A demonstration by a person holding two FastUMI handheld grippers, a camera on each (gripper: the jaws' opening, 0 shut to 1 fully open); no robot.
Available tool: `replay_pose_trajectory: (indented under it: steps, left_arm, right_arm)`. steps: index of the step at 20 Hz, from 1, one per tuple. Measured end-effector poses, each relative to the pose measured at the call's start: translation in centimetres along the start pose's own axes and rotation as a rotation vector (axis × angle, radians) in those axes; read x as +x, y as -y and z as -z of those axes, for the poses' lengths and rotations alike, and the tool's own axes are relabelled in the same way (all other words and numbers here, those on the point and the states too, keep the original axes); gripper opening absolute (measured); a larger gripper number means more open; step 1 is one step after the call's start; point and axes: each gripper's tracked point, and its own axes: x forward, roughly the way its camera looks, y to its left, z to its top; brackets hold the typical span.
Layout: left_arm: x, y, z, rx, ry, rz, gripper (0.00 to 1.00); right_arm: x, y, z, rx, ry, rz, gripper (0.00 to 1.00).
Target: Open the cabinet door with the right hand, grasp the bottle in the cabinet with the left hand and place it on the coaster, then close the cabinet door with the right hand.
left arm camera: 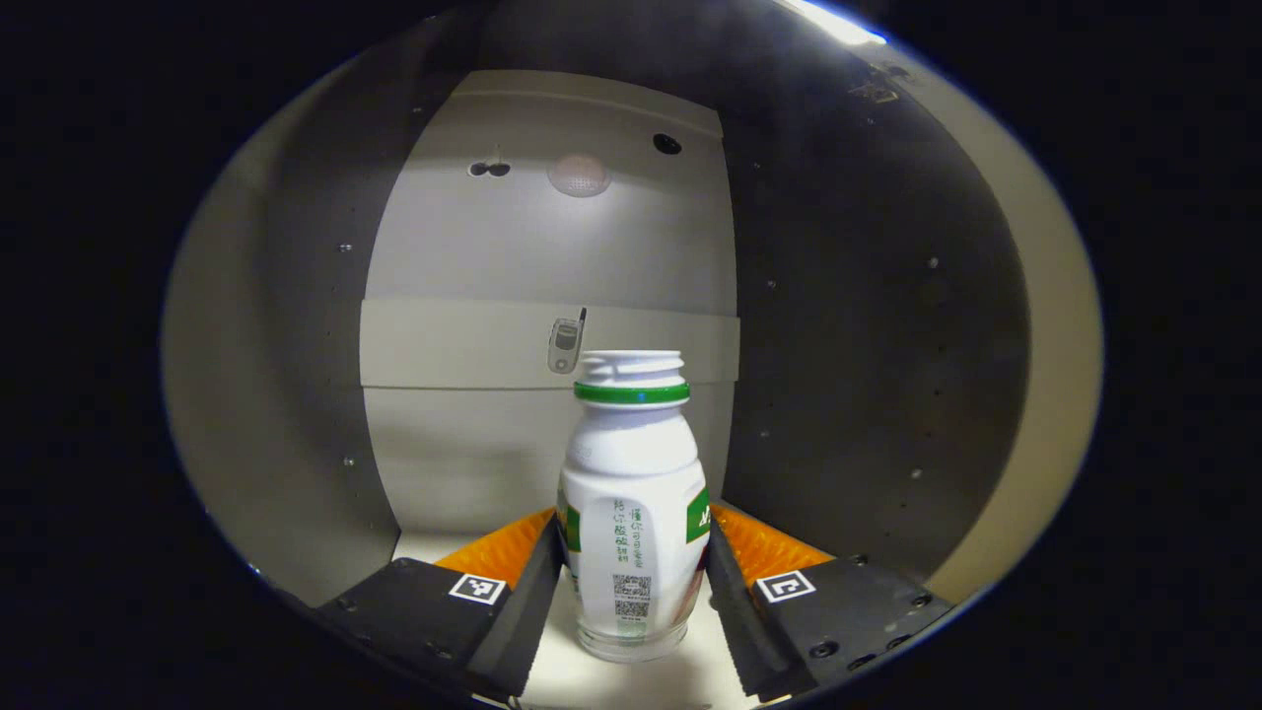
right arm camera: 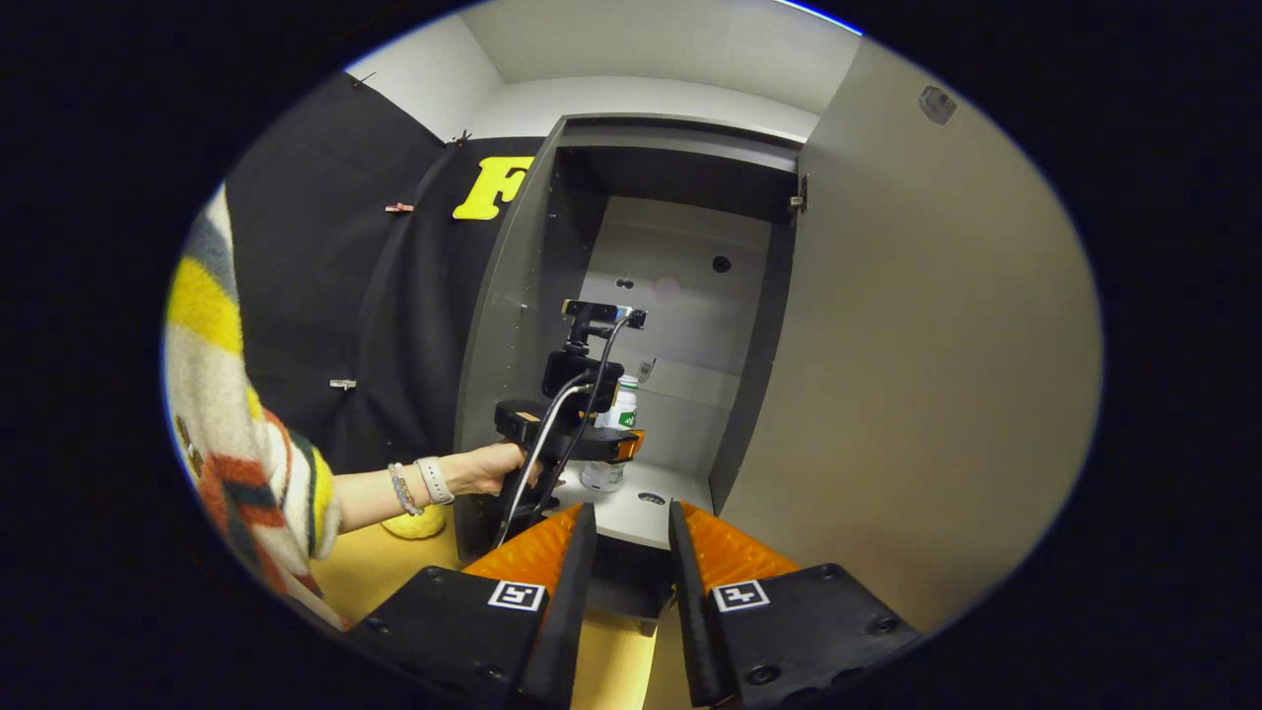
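A white bottle (left arm camera: 631, 513) with a green neck band stands upright on the pale cabinet shelf (left arm camera: 572, 680). My left gripper (left arm camera: 633, 513) is inside the cabinet, and both fingers press on the bottle's sides. The right gripper view has the same bottle (right arm camera: 613, 424) with the left gripper (right arm camera: 616, 449) around it, held by a hand (right arm camera: 483, 468). My right gripper (right arm camera: 631, 508) hangs back in front of the cabinet, open with nothing between its fingers. The cabinet door (right arm camera: 917, 345) is swung wide open on the right. A yellow round coaster (right arm camera: 414, 523) lies on the wooden table below the hand.
Dark cabinet side walls (left arm camera: 848, 345) close in on both sides of the bottle, and the pale back panel (left arm camera: 552, 247) is behind it. The person's striped sleeve (right arm camera: 237, 434) is at the left. The wooden tabletop (right arm camera: 611, 661) runs below the cabinet.
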Motion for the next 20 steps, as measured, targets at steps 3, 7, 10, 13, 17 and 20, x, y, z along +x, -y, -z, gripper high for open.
replay_pose_trajectory:
  steps: [3, 7, 10, 13, 17, 20]
  left_arm:
    - [-5.1, -0.3, -1.9, 0.027, 0.042, -0.012, 0.77]
    - [-13.3, -0.7, -3.3, 0.060, 0.082, -0.006, 0.77]
    - [-19.8, -2.1, -3.2, 0.042, 0.088, -0.020, 0.77]
    - [-25.8, -4.3, -1.3, 0.031, 0.076, -0.060, 0.77]
    - [-31.6, -6.9, 2.5, 0.024, 0.081, -0.159, 0.77]
    - [-34.9, -6.7, 6.5, 0.017, 0.051, -0.201, 0.77]
  right_arm:
    - [-0.5, -0.8, 0.3, 0.011, 0.001, 0.002, 0.47]
    - [-1.7, -3.5, 1.5, 0.037, -0.026, -0.008, 0.47]
    - [-2.7, -6.1, 1.9, 0.071, -0.046, -0.023, 0.47]
    - [-3.5, -8.0, 2.0, 0.076, -0.047, -0.028, 0.47]
    - [-3.5, -8.9, 2.7, 0.082, -0.048, 0.012, 0.47]
    - [-3.1, -9.7, 3.6, 0.104, -0.056, 0.011, 0.47]
